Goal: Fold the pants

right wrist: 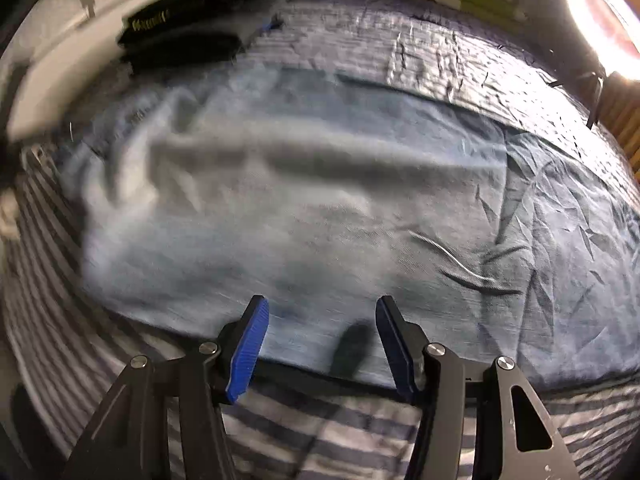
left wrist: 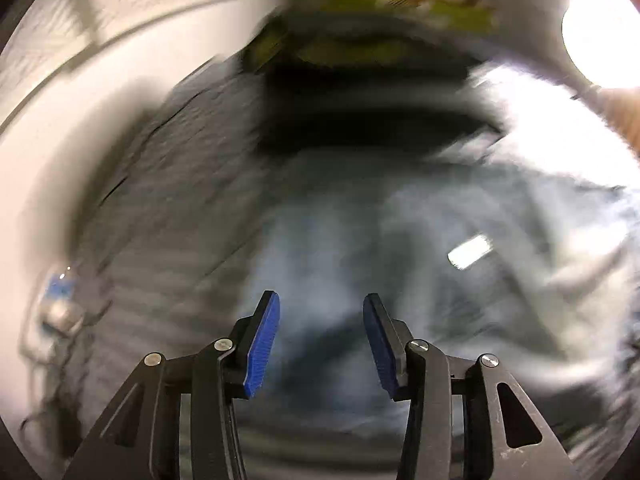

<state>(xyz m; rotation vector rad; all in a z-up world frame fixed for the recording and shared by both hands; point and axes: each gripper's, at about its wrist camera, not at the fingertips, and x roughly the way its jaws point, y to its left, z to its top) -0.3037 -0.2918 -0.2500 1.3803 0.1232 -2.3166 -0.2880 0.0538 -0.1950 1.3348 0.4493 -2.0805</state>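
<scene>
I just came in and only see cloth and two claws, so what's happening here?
A person is working with a handheld claw in each hand over a pair of light blue pants spread on a striped bedsheet. The right claw is open near the pants' near edge, gripping nothing. The left claw is open too, above the fabric; its view is blurred. The pants look rumpled, and no neat fold shows.
</scene>
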